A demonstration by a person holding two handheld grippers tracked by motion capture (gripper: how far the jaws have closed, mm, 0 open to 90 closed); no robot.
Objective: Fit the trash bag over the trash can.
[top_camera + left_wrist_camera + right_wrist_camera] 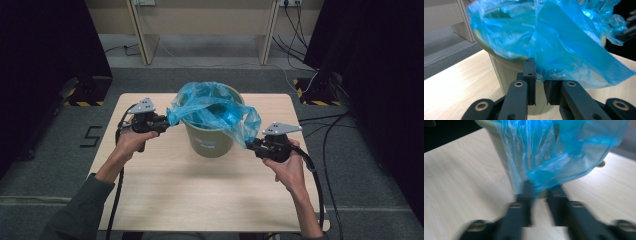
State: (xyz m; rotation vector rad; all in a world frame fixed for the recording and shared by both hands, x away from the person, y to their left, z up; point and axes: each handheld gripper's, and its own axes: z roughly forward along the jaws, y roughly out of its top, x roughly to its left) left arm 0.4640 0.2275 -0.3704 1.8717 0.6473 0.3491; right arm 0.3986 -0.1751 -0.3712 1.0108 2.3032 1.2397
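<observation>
An olive-green bin (210,142) stands on the middle of the wooden table (200,195), lined with a blue plastic bag (215,107) whose rim spills over its edge. At the bin's left, my left gripper (167,122) is shut on a corner of the bag and holds it stretched outward. In the left gripper view the bag (564,42) hangs down into the narrow gap at the gripper's (539,76) tips, with the bin (501,72) behind. My right gripper (250,145) is at the bin's right, low beside the wall. There the gripper (540,188) is open, with the bag's (564,157) lower edge at its tips.
Cables (320,165) trail from both grippers over the table edges. Black stands with yellow-striped bases (82,92) flank the table, and wooden furniture legs (140,35) stand behind it. A black figure 5 (91,136) is marked on the grey floor at left.
</observation>
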